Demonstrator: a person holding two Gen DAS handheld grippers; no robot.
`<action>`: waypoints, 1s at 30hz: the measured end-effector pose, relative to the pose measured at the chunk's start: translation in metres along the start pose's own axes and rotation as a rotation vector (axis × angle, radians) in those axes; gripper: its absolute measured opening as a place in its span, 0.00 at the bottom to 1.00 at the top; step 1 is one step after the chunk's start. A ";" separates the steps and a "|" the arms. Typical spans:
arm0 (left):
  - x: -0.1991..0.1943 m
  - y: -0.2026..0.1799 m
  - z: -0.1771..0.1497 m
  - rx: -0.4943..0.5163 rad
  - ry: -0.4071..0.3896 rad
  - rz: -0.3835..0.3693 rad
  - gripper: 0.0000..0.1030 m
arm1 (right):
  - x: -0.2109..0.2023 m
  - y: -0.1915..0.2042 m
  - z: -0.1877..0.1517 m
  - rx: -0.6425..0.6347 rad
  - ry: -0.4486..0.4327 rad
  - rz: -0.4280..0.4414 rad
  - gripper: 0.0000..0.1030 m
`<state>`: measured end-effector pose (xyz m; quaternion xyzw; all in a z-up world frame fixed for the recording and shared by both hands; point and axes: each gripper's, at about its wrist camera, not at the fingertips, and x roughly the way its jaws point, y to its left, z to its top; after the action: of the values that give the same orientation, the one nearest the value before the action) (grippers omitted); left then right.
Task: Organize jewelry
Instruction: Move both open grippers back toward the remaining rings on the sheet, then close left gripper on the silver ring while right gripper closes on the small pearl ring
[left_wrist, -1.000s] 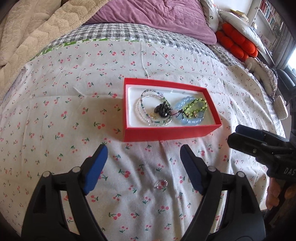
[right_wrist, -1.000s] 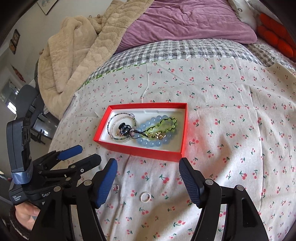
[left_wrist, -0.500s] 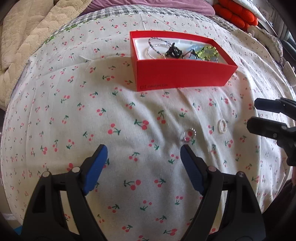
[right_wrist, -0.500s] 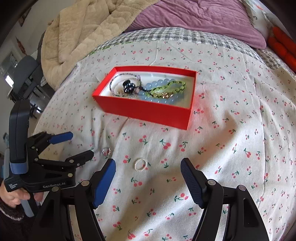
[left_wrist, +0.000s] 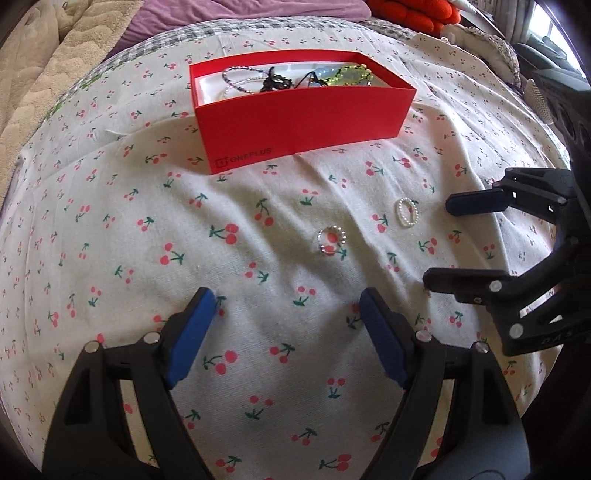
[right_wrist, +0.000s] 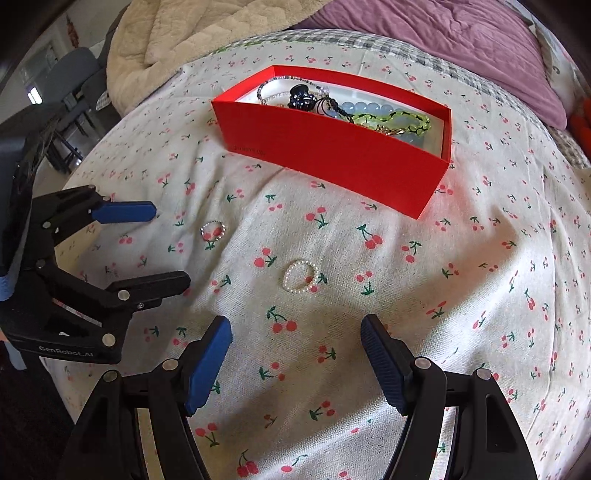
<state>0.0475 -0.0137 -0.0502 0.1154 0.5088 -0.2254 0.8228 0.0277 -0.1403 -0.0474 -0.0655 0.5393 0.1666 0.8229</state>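
We hold our left gripper (left_wrist: 286, 325) and right gripper (right_wrist: 295, 356) low over the cherry-print sheet (left_wrist: 147, 258), both spread wide and empty. A pearl ring (right_wrist: 301, 276) and a silver beaded ring (left_wrist: 330, 240) lie loose before the red box (left_wrist: 303, 114) of bracelets (right_wrist: 391, 118)

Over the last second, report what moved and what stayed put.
Both grippers dropped low toward the bedspread and closer to the loose rings: the left gripper faces the silver bead ring, the right gripper the white pearl ring. Both stayed open and empty. The rings and the red box with its bracelets have not moved.
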 end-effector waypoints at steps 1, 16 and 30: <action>0.001 -0.002 0.001 0.005 0.000 -0.011 0.78 | 0.000 0.000 0.000 -0.007 -0.001 -0.002 0.72; 0.015 -0.013 0.018 0.029 -0.011 -0.103 0.43 | 0.003 0.001 -0.001 -0.053 -0.013 -0.005 0.72; 0.015 -0.009 0.024 0.036 -0.022 -0.086 0.16 | 0.004 0.002 0.000 -0.046 -0.011 -0.017 0.73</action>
<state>0.0677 -0.0359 -0.0521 0.1057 0.5003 -0.2710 0.8155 0.0285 -0.1377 -0.0509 -0.0878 0.5303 0.1724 0.8254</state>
